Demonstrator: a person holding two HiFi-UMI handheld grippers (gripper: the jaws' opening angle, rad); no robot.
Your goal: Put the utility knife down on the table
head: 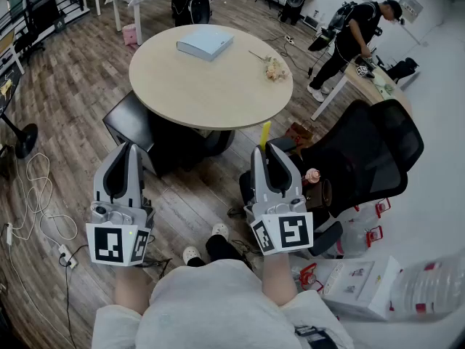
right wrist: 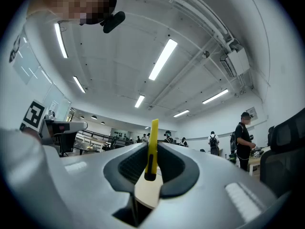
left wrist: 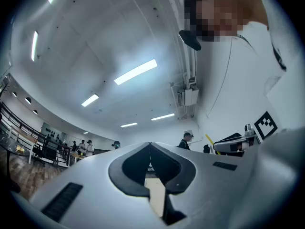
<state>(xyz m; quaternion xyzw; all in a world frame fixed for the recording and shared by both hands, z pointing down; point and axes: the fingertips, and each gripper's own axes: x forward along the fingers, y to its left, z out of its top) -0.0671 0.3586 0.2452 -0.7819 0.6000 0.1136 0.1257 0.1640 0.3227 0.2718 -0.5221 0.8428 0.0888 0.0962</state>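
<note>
In the head view we see the round table at upper middle, with a box on its far side and a small bunch near its right edge. Below the table are the left gripper at left and the right gripper at centre, the utility knife upright between its jaws. An office chair stands further right.

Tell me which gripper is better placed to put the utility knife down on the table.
Right: the right gripper is shut on the yellow utility knife, near the edge of the round table. The left gripper is shut, empty.
</note>
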